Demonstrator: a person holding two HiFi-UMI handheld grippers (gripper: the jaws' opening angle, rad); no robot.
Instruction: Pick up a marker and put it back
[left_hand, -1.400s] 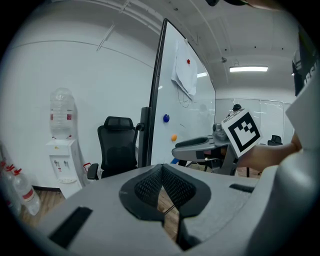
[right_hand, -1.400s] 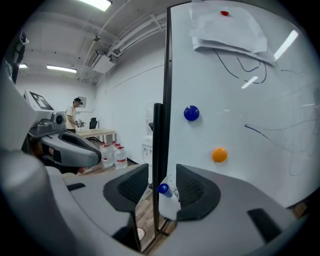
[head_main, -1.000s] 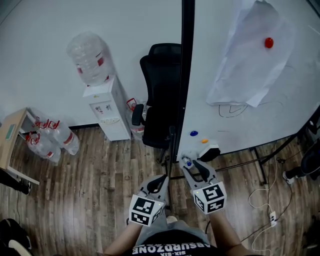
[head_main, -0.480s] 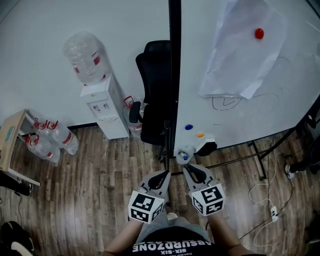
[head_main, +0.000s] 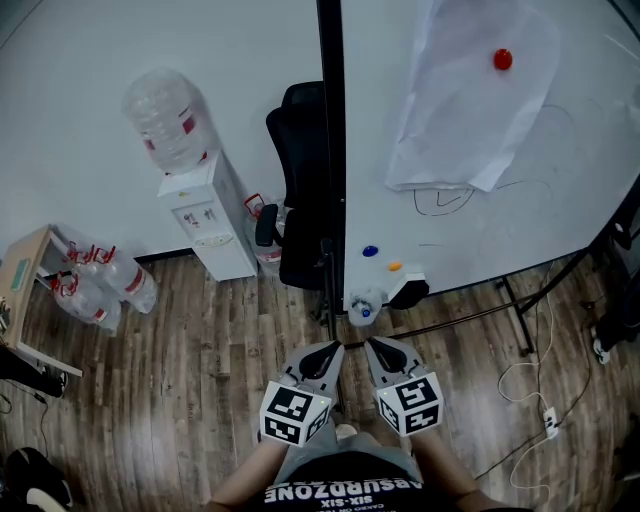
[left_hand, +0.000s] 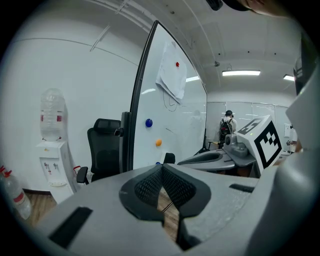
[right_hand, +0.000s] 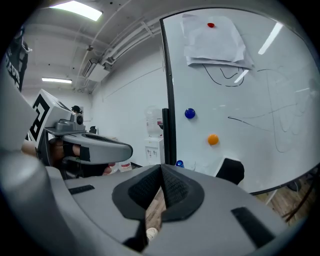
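Your left gripper and right gripper are pinched together and empty, the right having just closed. The marker lies at twelve o'clock on the whiteboard ledge, seemingly already returned.

The left gripper, jaws closed tip to tip with nothing between them, faces a whiteboard carrying a blue magnet, an orange magnet and a paper sheet, with a black office chair and a water dispenser to its left.
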